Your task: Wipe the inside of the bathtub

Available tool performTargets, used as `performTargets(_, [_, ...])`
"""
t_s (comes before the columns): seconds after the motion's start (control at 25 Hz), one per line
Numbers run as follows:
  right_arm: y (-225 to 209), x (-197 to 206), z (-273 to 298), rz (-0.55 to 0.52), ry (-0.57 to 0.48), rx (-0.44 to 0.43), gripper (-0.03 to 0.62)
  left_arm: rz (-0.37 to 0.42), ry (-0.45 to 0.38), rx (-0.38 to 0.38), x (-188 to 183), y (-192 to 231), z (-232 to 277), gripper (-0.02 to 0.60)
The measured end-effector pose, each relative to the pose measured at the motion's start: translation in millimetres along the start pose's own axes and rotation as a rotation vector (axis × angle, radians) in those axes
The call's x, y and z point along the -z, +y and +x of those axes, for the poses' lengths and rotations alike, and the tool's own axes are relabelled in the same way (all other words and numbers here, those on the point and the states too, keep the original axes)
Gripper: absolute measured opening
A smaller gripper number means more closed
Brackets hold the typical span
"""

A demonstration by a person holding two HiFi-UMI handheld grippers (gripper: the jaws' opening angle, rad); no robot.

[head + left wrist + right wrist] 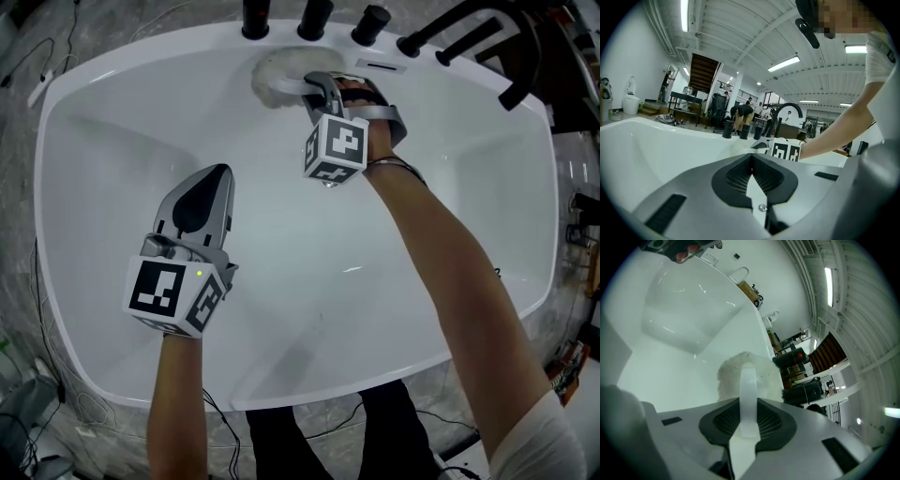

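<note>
From the head view, a glossy white oval bathtub point(112, 122) fills the frame, with three black cylindrical tap fittings point(314, 17) standing on its far rim. The right gripper point(314, 89) reaches to the far end of the basin, just below those fittings. It carries a fluffy white scrubber head point(277, 75), which lies against the tub's inner wall. The left gripper point(217, 178) hangs over the left side of the basin, well apart from the scrubber, its dark-tipped jaws pointing towards the far end.

In the left gripper view, the left gripper point(751, 161) has its two ribbed black pads pressed together at the tips with nothing between them. Past them runs the smooth white inner wall of the bathtub point(656, 145). The right gripper point(764, 144) is farther along that wall, with the person's bare forearm point(834, 136) stretching to it from the right. Several people point(740, 112) stand in the workshop hall behind the tub.

In the right gripper view, the right gripper point(749, 404) is clamped on a flat white plastic handle point(748, 385) that runs up between its black pads. The handle ends in the fluffy white scrubber head point(731, 376), which presses on the curved inner wall of the bathtub point(670, 333) close below the rim.
</note>
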State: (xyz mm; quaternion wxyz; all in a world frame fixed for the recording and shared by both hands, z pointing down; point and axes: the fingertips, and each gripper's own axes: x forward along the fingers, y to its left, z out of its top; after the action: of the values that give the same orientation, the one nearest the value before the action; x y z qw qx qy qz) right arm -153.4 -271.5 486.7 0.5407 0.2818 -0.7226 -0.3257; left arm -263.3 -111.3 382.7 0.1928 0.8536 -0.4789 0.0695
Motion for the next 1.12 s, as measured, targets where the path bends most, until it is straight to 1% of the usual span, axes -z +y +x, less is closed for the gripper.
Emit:
performTargets(0.28, [-6, 48, -12, 0.024, 0.037, 0.011, 0.087, 0.011, 0.007, 0.016, 1, -35, 21, 0.011])
performTargets(0.56, [-8, 74, -18, 0.039, 0.041, 0.015, 0.087, 0.020, 0.017, 0.033, 4, -59, 38, 0.011])
performTargets(0.88, [-6, 97, -23, 0.029, 0.021, 0.009, 0.087, 0.024, 0.024, 0.028, 7, -80, 58, 0.011])
performTargets(1.12, [-10, 130, -31, 0.036, 0.027, 0.006, 0.087, 0.030, 0.032, 0.042, 7, -106, 79, 0.011])
